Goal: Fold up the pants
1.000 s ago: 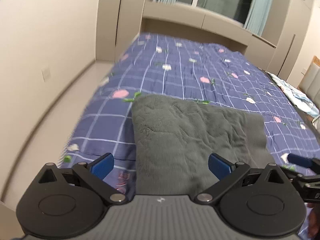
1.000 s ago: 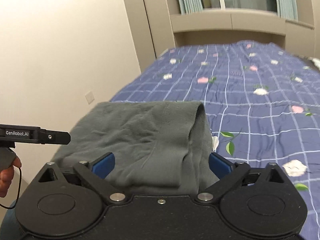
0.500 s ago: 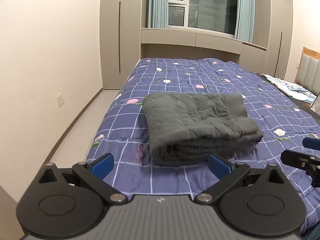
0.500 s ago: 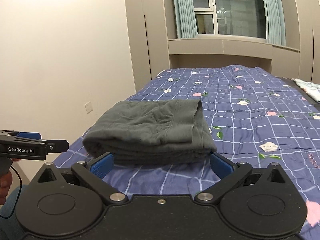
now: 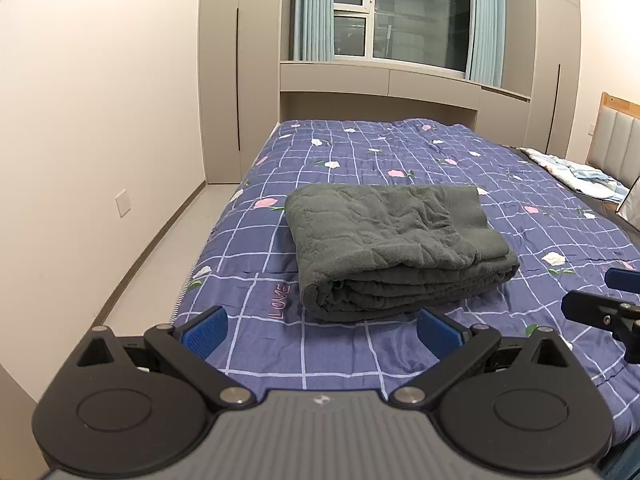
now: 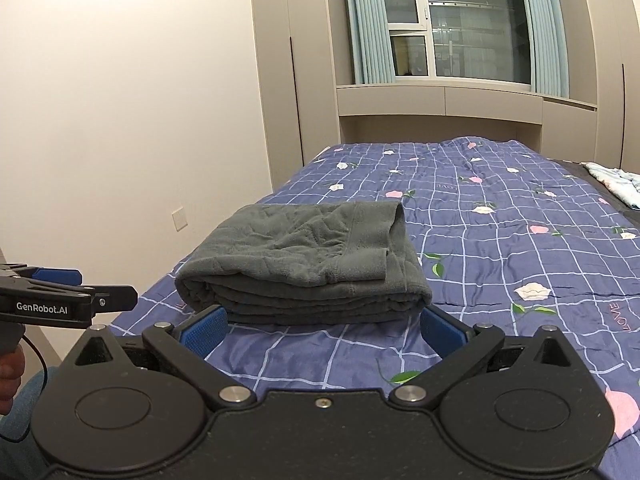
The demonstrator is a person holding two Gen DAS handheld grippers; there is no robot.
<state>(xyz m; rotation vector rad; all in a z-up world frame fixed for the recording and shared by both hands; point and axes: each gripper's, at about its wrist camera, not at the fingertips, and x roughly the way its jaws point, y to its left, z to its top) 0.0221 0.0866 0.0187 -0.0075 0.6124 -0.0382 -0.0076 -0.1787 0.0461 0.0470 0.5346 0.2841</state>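
Note:
The dark grey pants (image 5: 396, 240) lie folded into a thick rectangular stack on the blue checked bedspread (image 5: 400, 152), near the bed's left edge. The same pants (image 6: 304, 268) fill the middle of the right wrist view. My left gripper (image 5: 320, 326) is open, held back from the stack's near edge with nothing between its blue pads. My right gripper (image 6: 324, 326) is open too, just short of the folded edge and empty. The right gripper's fingers (image 5: 592, 308) show at the right edge of the left wrist view, and the left gripper's fingers (image 6: 68, 300) show at the left of the right wrist view.
The bedspread (image 6: 500, 216) stretches far behind the stack. A light patterned cloth (image 5: 576, 170) lies at the far right by the headboard (image 5: 618, 144). Bare floor (image 5: 160, 248) runs between the bed and the left wall. A person's hand (image 6: 10, 376) holds the left gripper's handle.
Both grippers have pulled back and away from the pants, which now lie free and smaller in view. A second ago the stack filled the space right at the open fingers.

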